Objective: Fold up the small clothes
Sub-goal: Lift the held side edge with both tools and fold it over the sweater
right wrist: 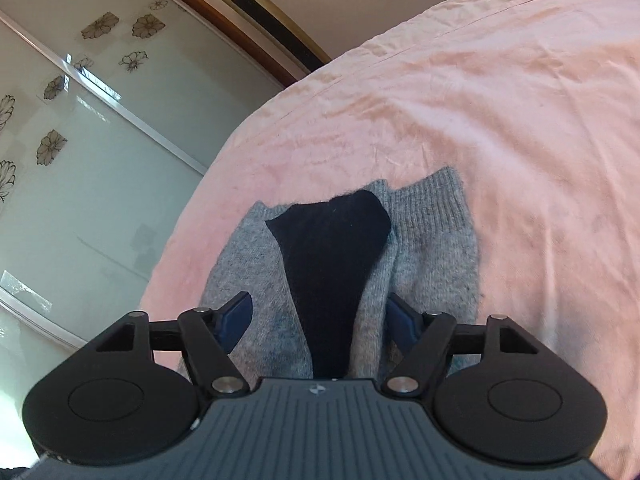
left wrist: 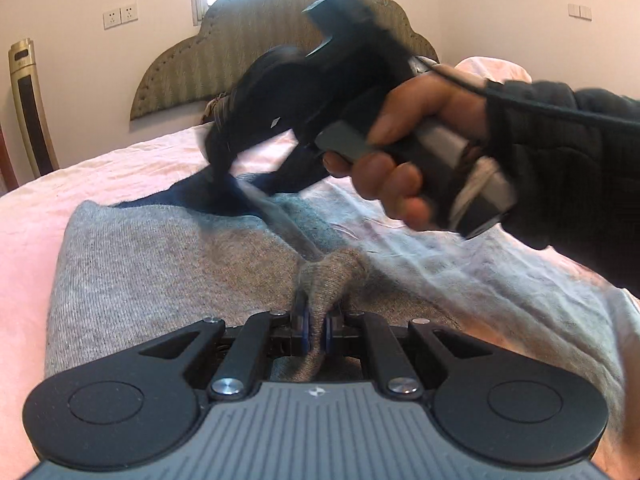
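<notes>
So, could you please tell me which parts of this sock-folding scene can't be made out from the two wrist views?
- Left wrist view: the right gripper is motion-blurred, so its fingertips are unclear.
- Left wrist view: the grey sock pinched in the left gripper has its near end hidden under the gripper body.
- Right wrist view: the dark sock has its near end hidden likewise.

Plenty of bare bed around the knitwear, but the middle is crowded

The pink bedsheet (right wrist: 500,92) lies open on the far and right sides of the grey sweater (right wrist: 436,232). In the left view, the right tongs (left wrist: 224,168) and the hand (left wrist: 404,148) holding them hang right over the sweater, blocking a straight path toward the headboard (left wrist: 248,44).
</notes>
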The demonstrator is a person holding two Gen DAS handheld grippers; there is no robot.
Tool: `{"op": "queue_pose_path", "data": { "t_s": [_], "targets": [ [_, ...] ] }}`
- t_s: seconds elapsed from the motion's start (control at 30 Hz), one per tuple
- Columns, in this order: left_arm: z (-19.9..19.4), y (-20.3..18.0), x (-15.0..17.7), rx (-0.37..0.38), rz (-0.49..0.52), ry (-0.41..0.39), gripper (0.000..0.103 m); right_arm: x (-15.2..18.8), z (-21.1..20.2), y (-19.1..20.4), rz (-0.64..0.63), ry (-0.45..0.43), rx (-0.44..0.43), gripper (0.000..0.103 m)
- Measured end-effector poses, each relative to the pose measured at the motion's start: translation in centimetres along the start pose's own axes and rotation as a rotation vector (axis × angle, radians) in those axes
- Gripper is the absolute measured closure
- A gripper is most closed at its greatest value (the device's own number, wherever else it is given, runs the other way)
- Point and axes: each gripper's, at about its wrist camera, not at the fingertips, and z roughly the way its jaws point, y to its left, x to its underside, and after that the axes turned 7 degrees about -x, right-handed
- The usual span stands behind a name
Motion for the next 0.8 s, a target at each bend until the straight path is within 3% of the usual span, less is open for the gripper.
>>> {"op": "queue_pose_path", "data": {
  "t_s": [0.03,0.17,0.23,0.3,0.4,0.47,0.53,0.57,0.6,0.67,0.73,0.77,0.8],
  "targets": [
    [-0.4,-0.2,-0.1,-0.001,0.004,-0.006,0.096,-0.2,0.6,0.4,-0.025,0.023,0.017,0.088],
    [-1.1,-0.9,-0.5,0.04,0.011,-0.036,0.096,0.7,-1.9,3.1,-0.195,-0.06,0.031,0.087],
    [-0.7,-1.4,-0.5,0.075,0.009,-0.012,0.096,0.9,-3.5,3.2,-0.227,-0.098,0.048,0.087],
    [0.3,-1.8,0.1,0.086,0.003,0.022,0.096,1.0,-4.1,1.8,-0.212,-0.099,0.11,0.087],
    [-0.7,-1.7,0.3,0.118,0.006,-0.011,0.095,1.7,-3.5,-1.2,-0.137,-0.083,0.151,0.087],
    [-2.0,-0.5,0.4,0.19,0.001,-0.011,0.095,2.1,-3.8,-1.9,-0.088,-0.115,0.109,0.076],
    [-3.5,1.3,0.7,0.247,0.006,0.006,0.094,1.9,-4.7,-1.9,-0.033,-0.15,0.075,0.052],
    [-4.4,2.7,0.8,0.268,-0.004,0.018,0.094,2.0,-5.6,-1.4,-0.035,-0.208,0.095,0.033],
    [-5.2,3.9,0.9,0.28,-0.02,0.021,0.094,2.1,-6.5,-0.7,-0.055,-0.272,0.132,0.03],
    [-6.6,6.4,0.1,0.277,-0.067,0.007,0.092,1.8,-7.7,0.5,-0.093,-0.317,0.137,0.032],
    [-6.5,7.8,-1.4,0.192,-0.11,-0.027,0.075,1.4,-7.9,1.4,-0.11,-0.315,0.074,0.031],
    [-5.8,8.2,-2.5,0.116,-0.129,-0.052,0.047,1.1,-7.5,1.8,-0.114,-0.304,0.044,0.03],
    [-5.0,8.4,-3.2,0.049,-0.145,-0.072,0.012,0.8,-6.7,2.3,-0.116,-0.294,0.025,0.03]
  ]
}}
